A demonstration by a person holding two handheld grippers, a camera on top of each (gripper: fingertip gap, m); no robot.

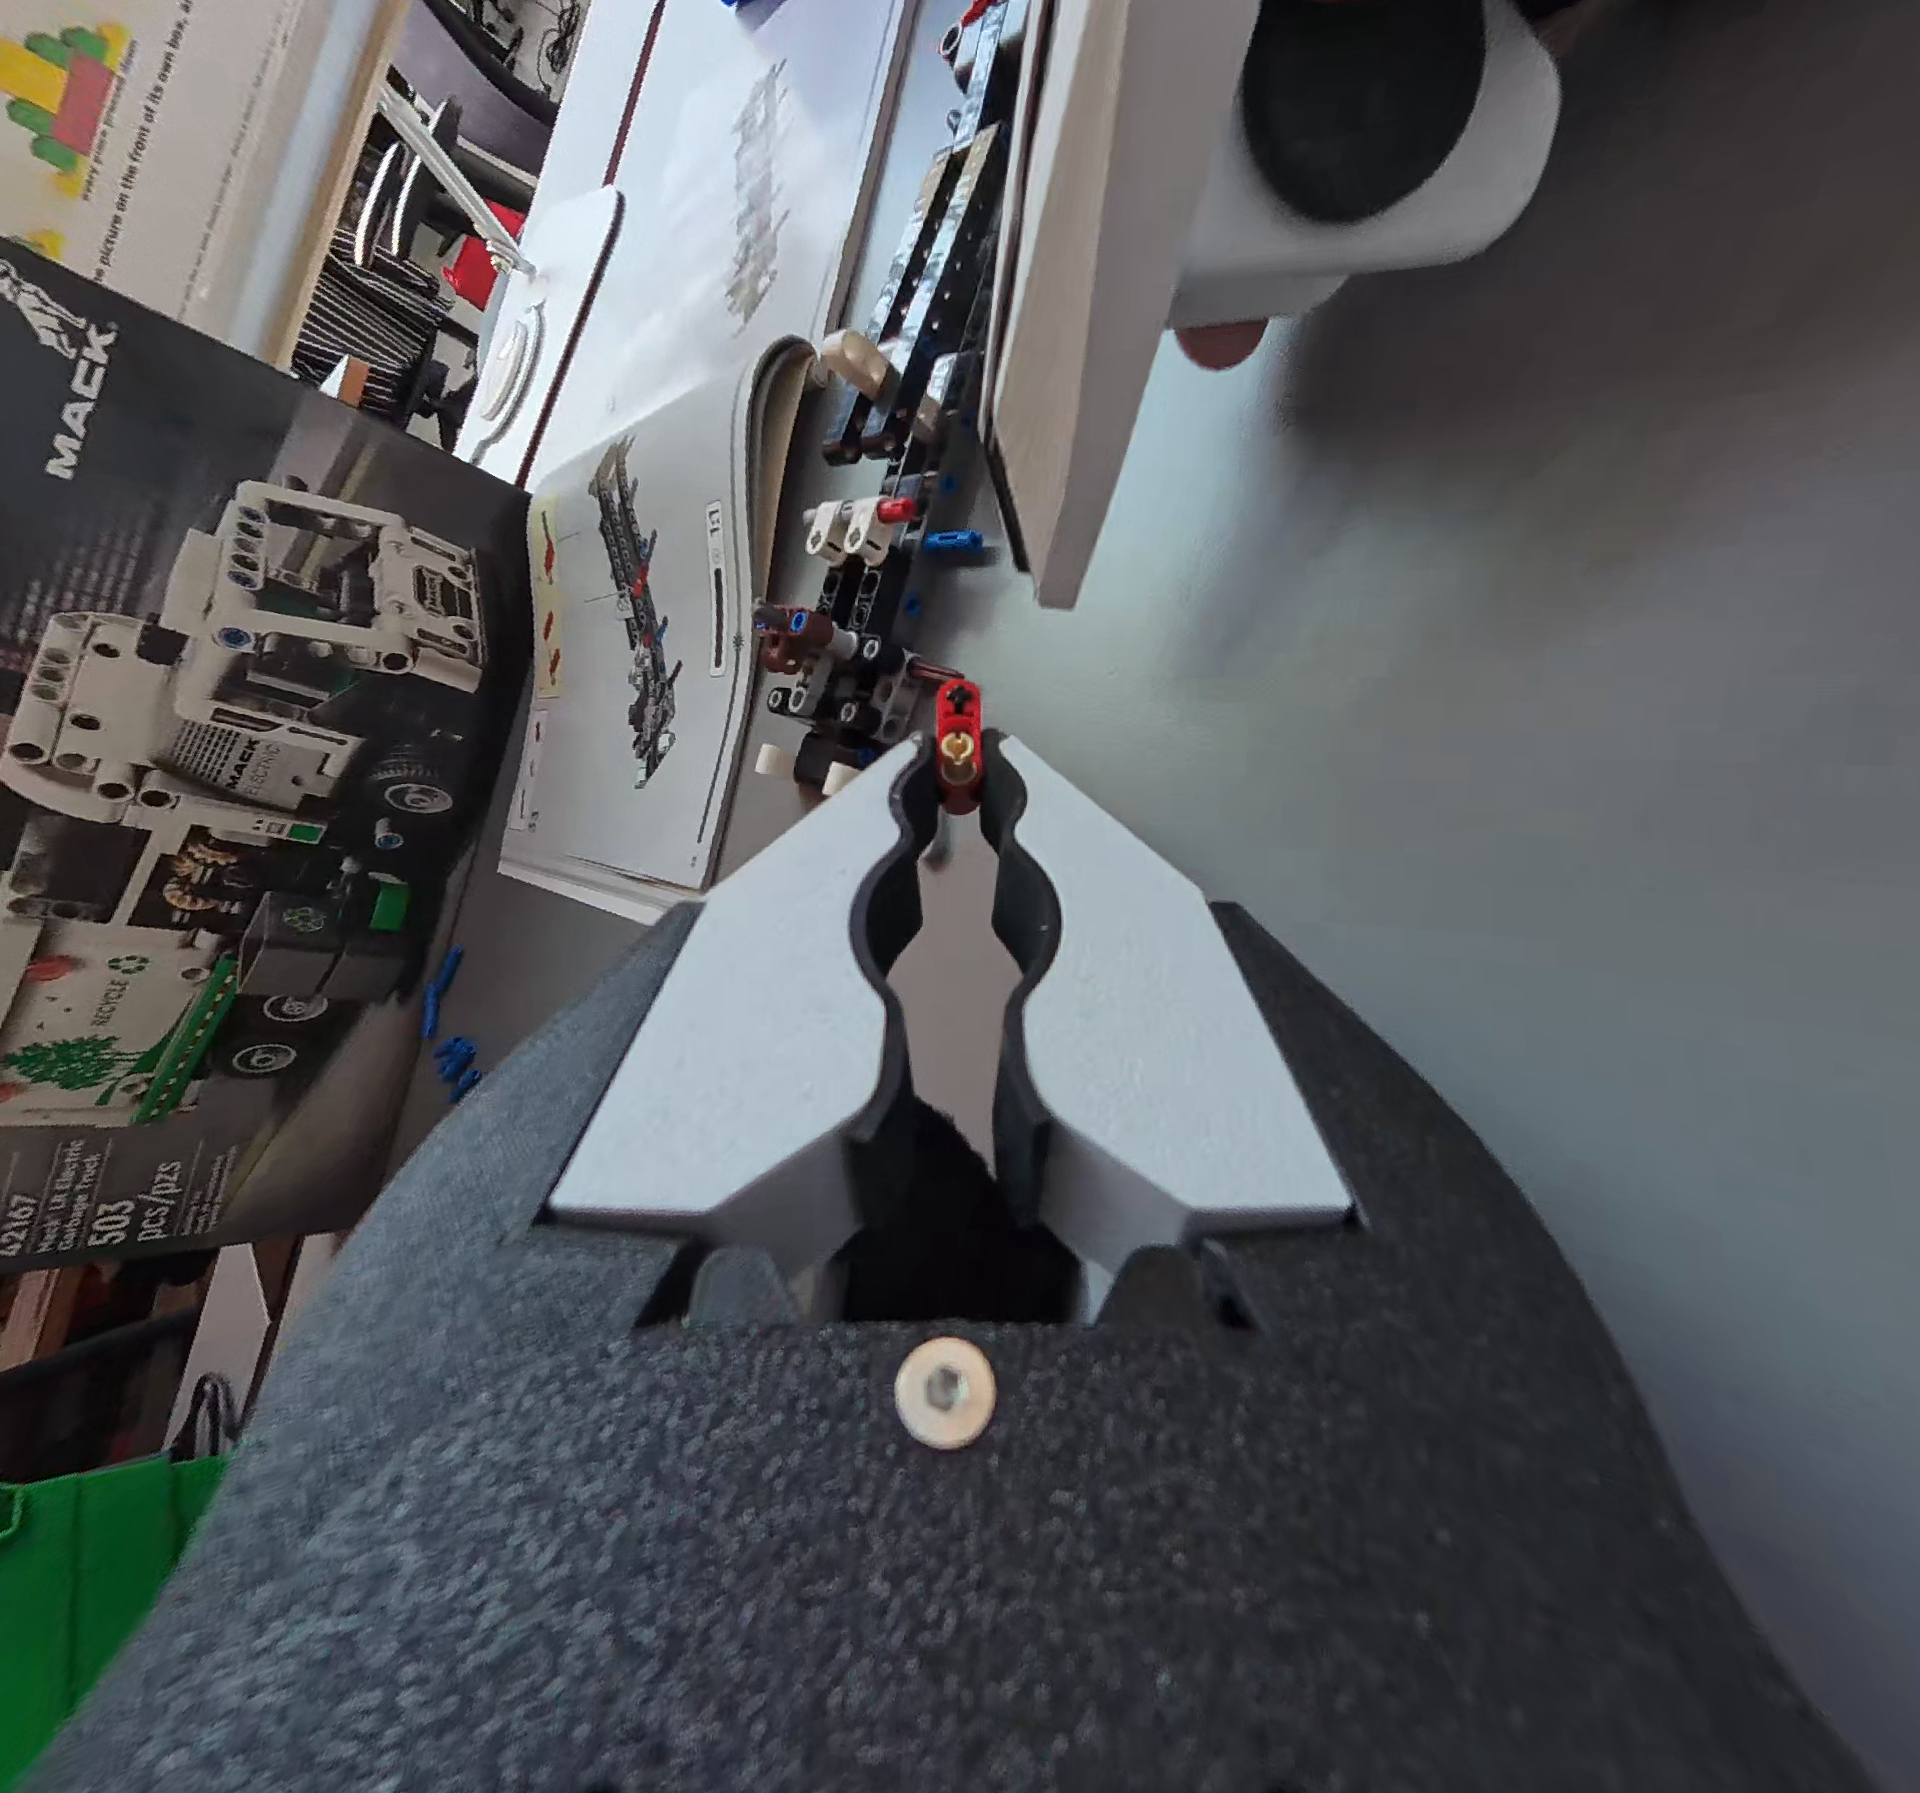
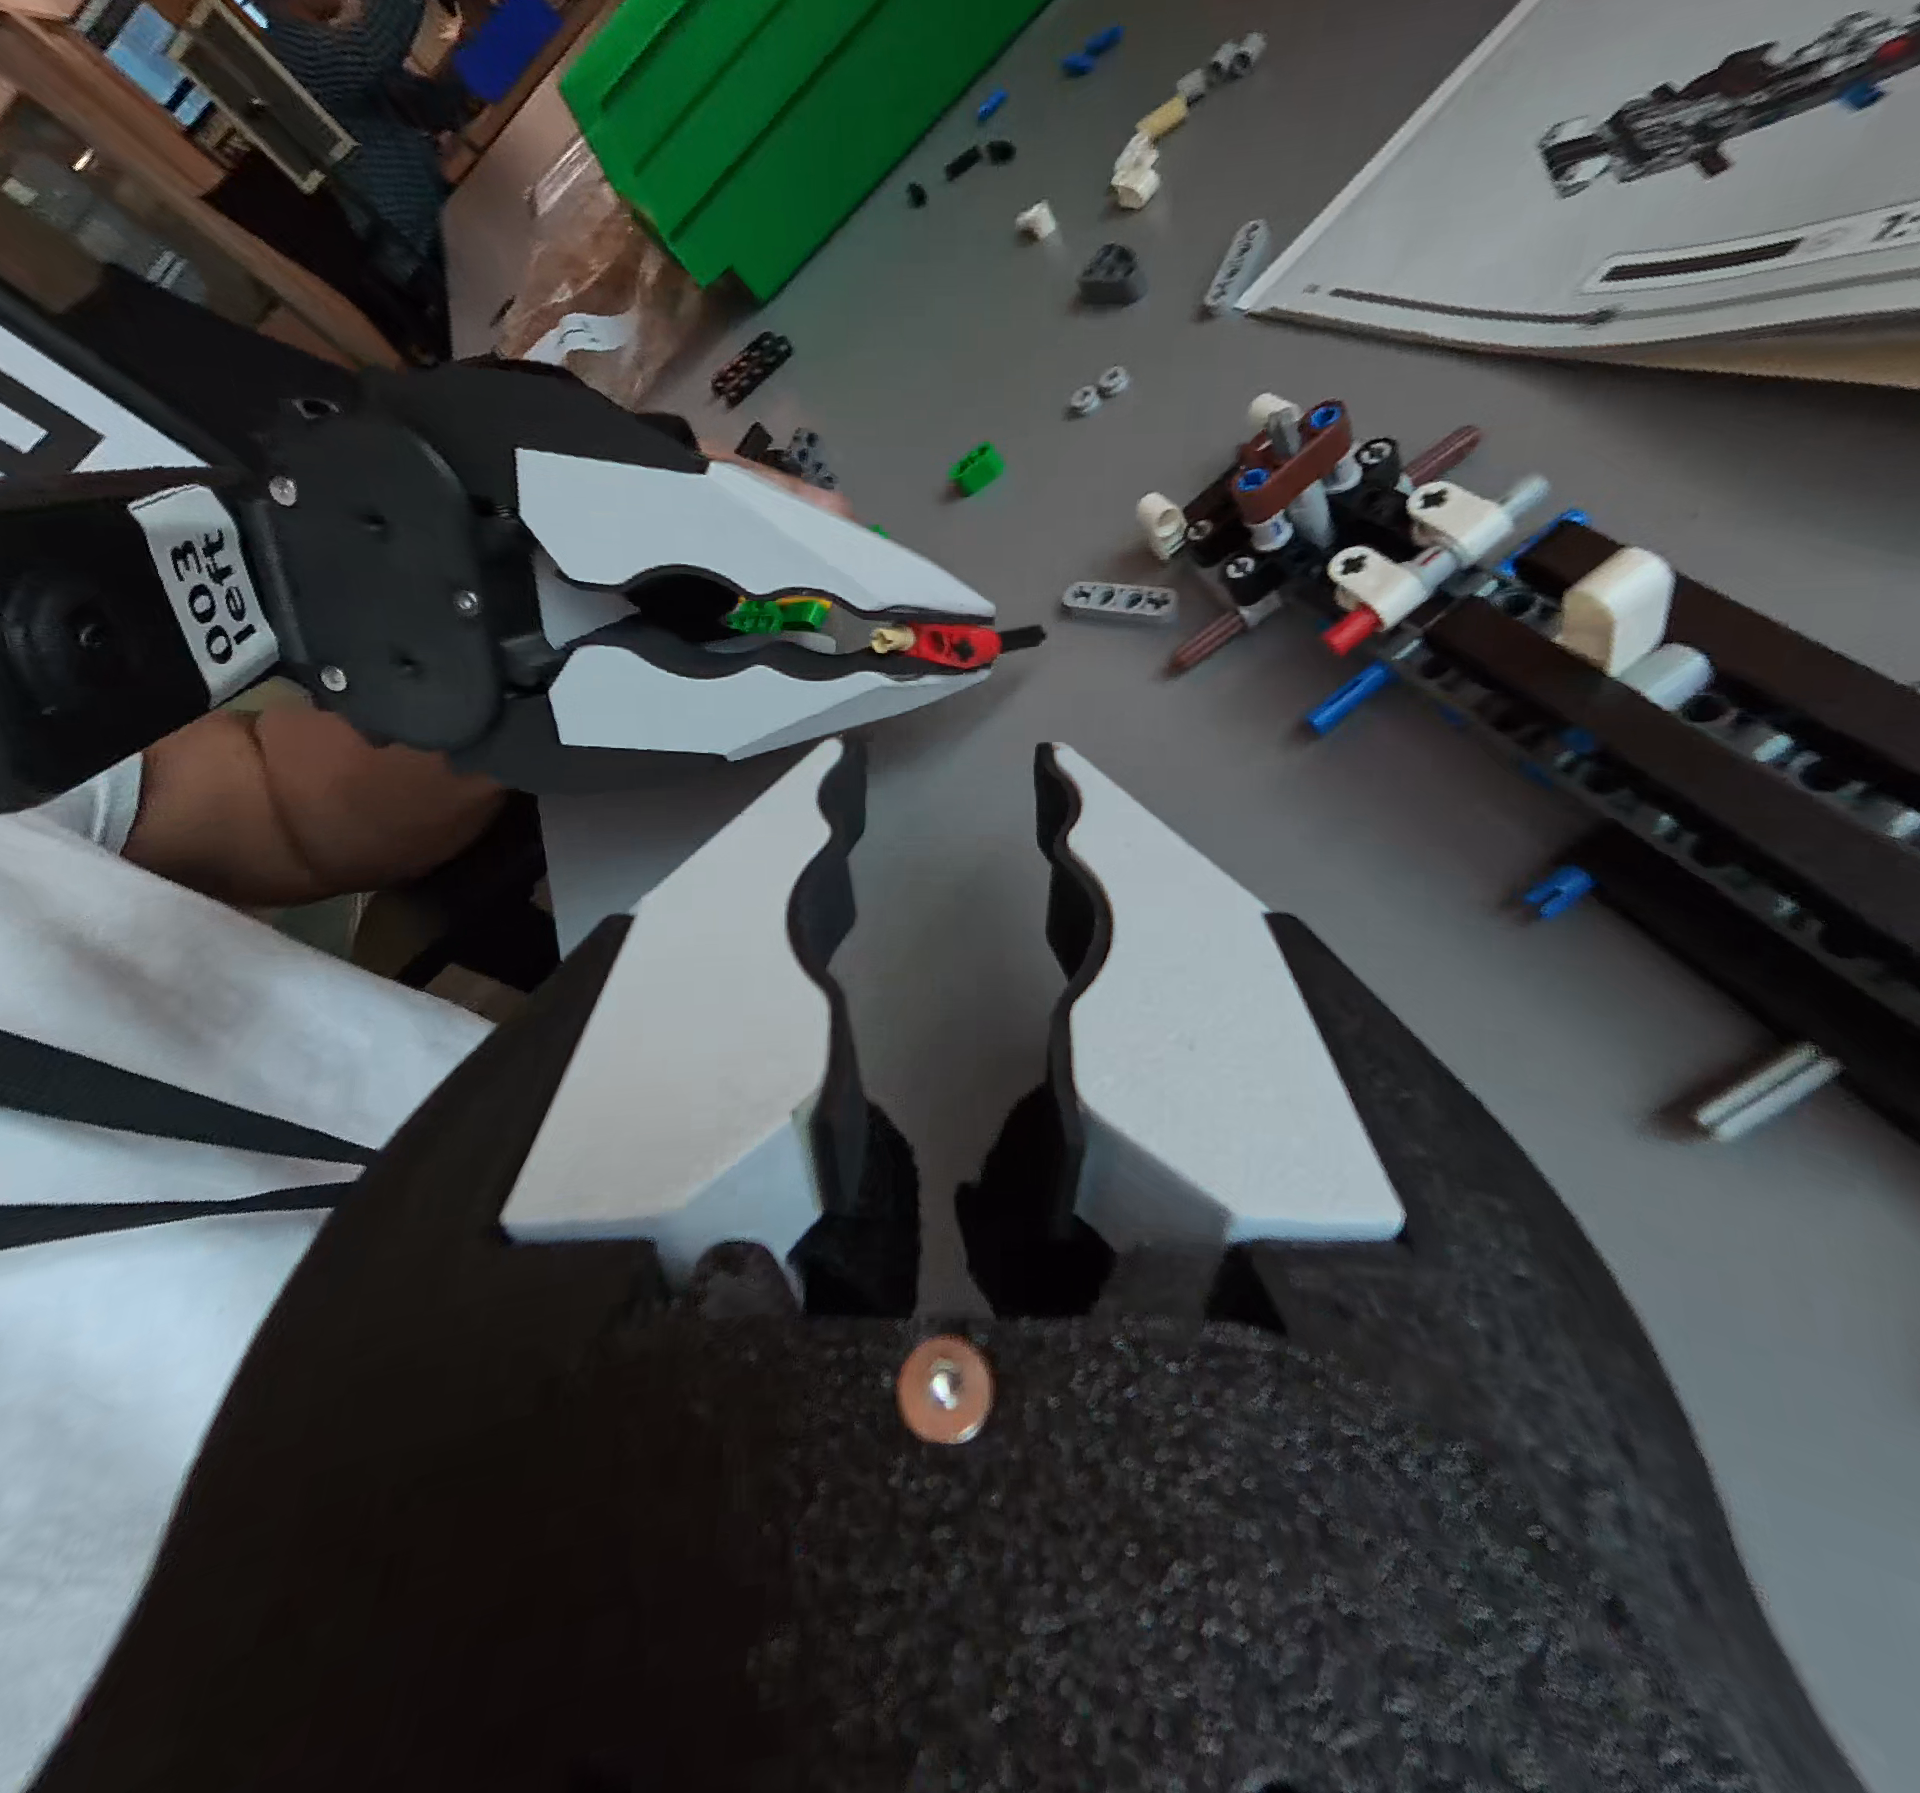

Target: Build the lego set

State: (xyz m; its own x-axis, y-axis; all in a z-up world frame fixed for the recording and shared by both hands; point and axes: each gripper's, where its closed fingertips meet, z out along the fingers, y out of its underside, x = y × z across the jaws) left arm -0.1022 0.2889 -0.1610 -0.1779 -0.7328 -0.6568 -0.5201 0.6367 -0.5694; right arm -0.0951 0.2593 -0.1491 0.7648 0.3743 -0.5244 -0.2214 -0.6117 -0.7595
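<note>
Left tool (image 2: 992,637) clenched on small red plastic connector with tan pin (image 1: 959,751), held above grey bench (image 2: 1039,912) near dark beam assembly (image 2: 1558,663). Right tool (image 2: 951,756) released, jaws bare, just beside. Green plastic bin (image 2: 831,50) behind, contents hidden.

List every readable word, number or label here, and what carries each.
I do not transcribe writing; these carry it:
Dark cardboard toy-truck box: large print, legible.
Open white instruction booklet: small numbers, legible.
White poster with brick drawings: small, blurred.
White tag on left gripper: short code, legible.
</note>
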